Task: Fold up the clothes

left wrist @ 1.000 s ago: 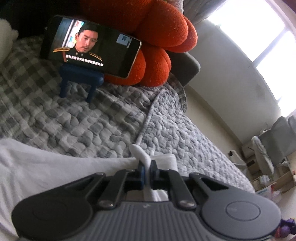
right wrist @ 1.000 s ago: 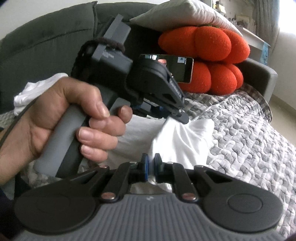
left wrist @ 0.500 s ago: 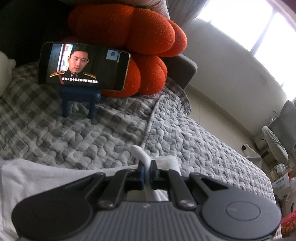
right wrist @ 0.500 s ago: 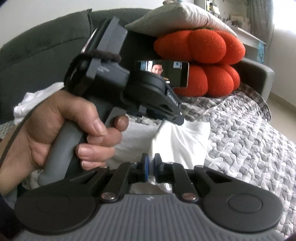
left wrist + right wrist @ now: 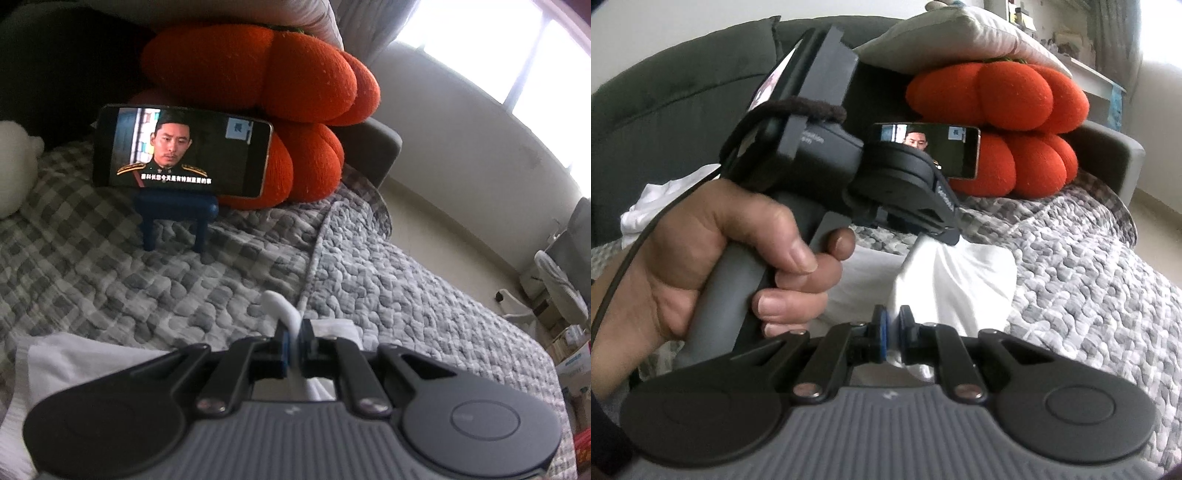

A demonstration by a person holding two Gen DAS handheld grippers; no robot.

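Note:
A white garment [image 5: 70, 363] lies on the grey quilt, low in the left wrist view. My left gripper [image 5: 293, 341] is shut on a pinched fold of it, and a white loop of cloth sticks up between the fingers. The same white garment [image 5: 964, 278] hangs in a draped peak in the right wrist view, and my right gripper [image 5: 892, 326] is shut on its near edge. There a hand [image 5: 713, 258] holds the left gripper's handle just above and left of the right gripper, with the cloth stretched between the two grips.
A phone [image 5: 183, 151] playing video stands on a small blue stand [image 5: 175, 221] on the checked and pebbled quilt [image 5: 388, 295]. Orange pumpkin cushions [image 5: 258, 77] and a pale pillow [image 5: 960, 40] lean on the dark sofa back [image 5: 665, 85]. More white cloth [image 5: 646, 206] lies at far left.
The left gripper's view has rolled and shifted, so the phone and cushions now sit more level and further right. Both grips on the white garment are unchanged.

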